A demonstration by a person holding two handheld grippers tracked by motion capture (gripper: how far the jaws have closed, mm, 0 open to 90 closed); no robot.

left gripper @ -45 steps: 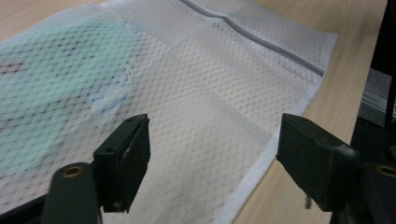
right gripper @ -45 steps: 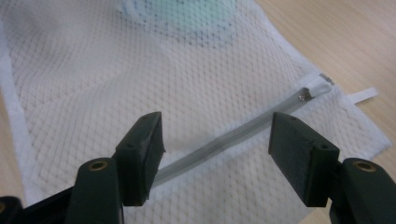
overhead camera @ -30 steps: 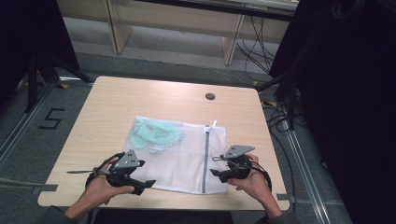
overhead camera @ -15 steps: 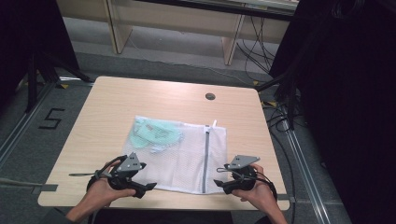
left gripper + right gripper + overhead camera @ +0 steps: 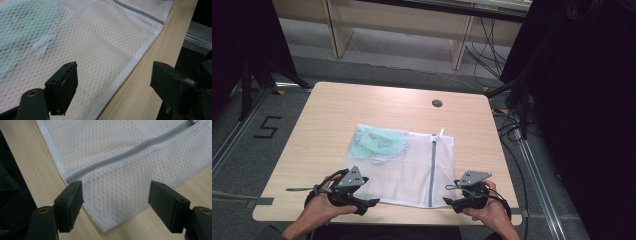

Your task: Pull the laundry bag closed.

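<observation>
Where jaws gape: left gripper (image 5: 113, 82), right gripper (image 5: 115, 200), both released.
Bag (image 5: 412, 165): white mesh, hem between jaws.
Table (image 5: 30, 165): bare wood beside.

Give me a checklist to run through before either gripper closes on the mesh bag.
1. Left gripper open: ok, jaws stand wide apart.
2. Right gripper open: ok, jaws wide apart.
3. Left gripper lined up on the mesh bag: ok, its near hem runs between the jaws in the left gripper view.
4. Right gripper lined up: ok, the bag's near corner lies between its jaws, by the end of the grey zipper.
5. Zipper closed: ok along the stretch seen; the pull end is too small to judge.
6. Green cloth fully inside the bag: cannot tell for certain; it shows through the mesh at the far left part.
</observation>
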